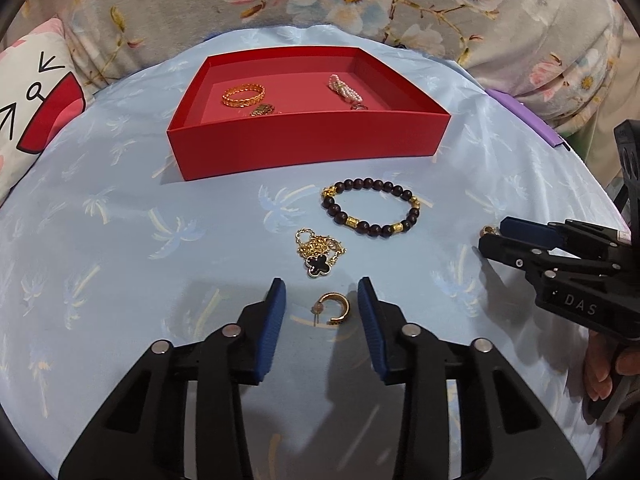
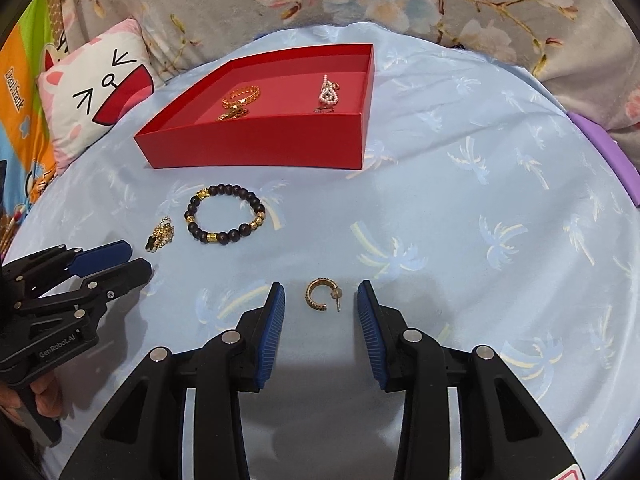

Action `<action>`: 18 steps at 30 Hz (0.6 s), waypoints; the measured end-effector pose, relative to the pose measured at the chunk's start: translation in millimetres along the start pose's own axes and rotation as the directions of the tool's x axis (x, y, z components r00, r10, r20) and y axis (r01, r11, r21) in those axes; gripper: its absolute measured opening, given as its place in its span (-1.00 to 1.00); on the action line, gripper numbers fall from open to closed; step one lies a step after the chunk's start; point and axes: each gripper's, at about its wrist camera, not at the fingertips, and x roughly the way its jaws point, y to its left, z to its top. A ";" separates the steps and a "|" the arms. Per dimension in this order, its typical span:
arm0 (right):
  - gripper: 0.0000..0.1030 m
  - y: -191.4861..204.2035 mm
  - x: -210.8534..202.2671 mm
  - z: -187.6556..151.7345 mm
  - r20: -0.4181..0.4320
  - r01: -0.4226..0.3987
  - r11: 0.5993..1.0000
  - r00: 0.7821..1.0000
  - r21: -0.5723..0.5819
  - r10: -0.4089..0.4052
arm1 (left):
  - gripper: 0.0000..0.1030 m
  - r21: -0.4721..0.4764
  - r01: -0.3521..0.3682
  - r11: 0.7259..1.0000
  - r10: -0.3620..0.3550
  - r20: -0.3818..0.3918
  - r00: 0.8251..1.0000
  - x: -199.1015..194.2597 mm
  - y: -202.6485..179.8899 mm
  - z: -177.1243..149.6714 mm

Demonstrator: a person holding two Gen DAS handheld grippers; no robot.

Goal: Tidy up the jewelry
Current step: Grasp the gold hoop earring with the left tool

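I had both grippers down over the blue cloth (image 1: 120,240), each lined up on one of a pair of gold hoop earrings. The left gripper (image 1: 322,296) had its fingers apart on either side of the left earring (image 1: 334,309), which lay flat on the cloth with clear gaps to both pads, so nothing was gripped. The right gripper (image 2: 321,298) stood the same way around the right earring (image 2: 322,294), its post pointing toward the right pad, again untouched.

The red box (image 1: 304,152) sat farther back on the cloth, already holding a gold bracelet (image 1: 244,95) and a pearl piece (image 1: 344,87). Between it and the grippers lay the dark bead bracelet (image 1: 372,208) and the gold chain with a black clover pendant (image 1: 320,256), both still out.

I judged this to be the pickup step for the earrings. Next I needed to close each pair of pads gently onto its hoop without skidding it away, then lift and carry both to the box.
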 end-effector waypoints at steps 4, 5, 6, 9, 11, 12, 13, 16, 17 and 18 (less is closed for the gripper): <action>-0.66 2.5 1.6 0.2 0.001 0.022 1.000 1.000 -0.019 -0.022 | -0.49 -0.009 0.018 1.000 -0.018 0.001 1.000 -0.1 1.2 0.2; -0.66 2.4 1.4 -0.1 0.002 0.022 1.000 1.000 -0.019 -0.022 | -0.58 -0.011 0.025 1.000 -0.025 0.001 1.000 0.2 1.9 0.4; -0.67 2.4 1.1 -0.3 0.003 0.022 1.000 1.000 -0.019 -0.022 | -0.61 -0.013 0.027 1.000 -0.027 0.000 1.000 0.4 2.1 0.6; -0.67 1.9 0.7 -0.8 0.004 0.021 1.000 1.000 -0.017 -0.021 | -0.65 -0.009 0.035 0.999 -0.035 0.000 0.999 0.0 1.0 0.4; -0.67 1.6 -0.1 -0.8 0.006 0.020 1.000 1.000 -0.014 -0.020 | -0.65 -0.002 0.038 0.999 -0.038 0.000 0.999 -0.5 -0.4 -0.2; -0.67 1.5 -0.7 -0.9 0.008 0.019 1.000 1.000 -0.011 -0.019 | -0.65 0.000 0.038 0.999 -0.038 0.001 0.999 -0.8 -1.1 -0.7; -0.67 1.0 -1.6 -0.5 0.011 0.017 1.000 1.000 -0.008 -0.017 | -0.65 0.000 0.040 0.999 -0.040 0.001 0.999 -0.9 -1.4 -0.9; -0.67 -0.9 -5.9 0.5 0.023 0.009 1.000 1.000 0.003 -0.010 | -0.65 -0.005 0.039 0.999 -0.039 0.003 0.999 -2.3 -1.0 -1.5; -0.67 -1.4 -8.5 0.9 0.029 0.005 1.000 1.000 0.007 -0.006 | -0.65 -0.007 0.040 0.999 -0.040 0.004 0.999 -4.0 -1.0 -1.6; -0.67 -1.9 -11.2 1.8 0.036 0.001 1.000 0.999 0.011 -0.002 | -0.65 -0.011 0.047 0.999 -0.047 0.011 0.999 -7.9 0.2 -0.7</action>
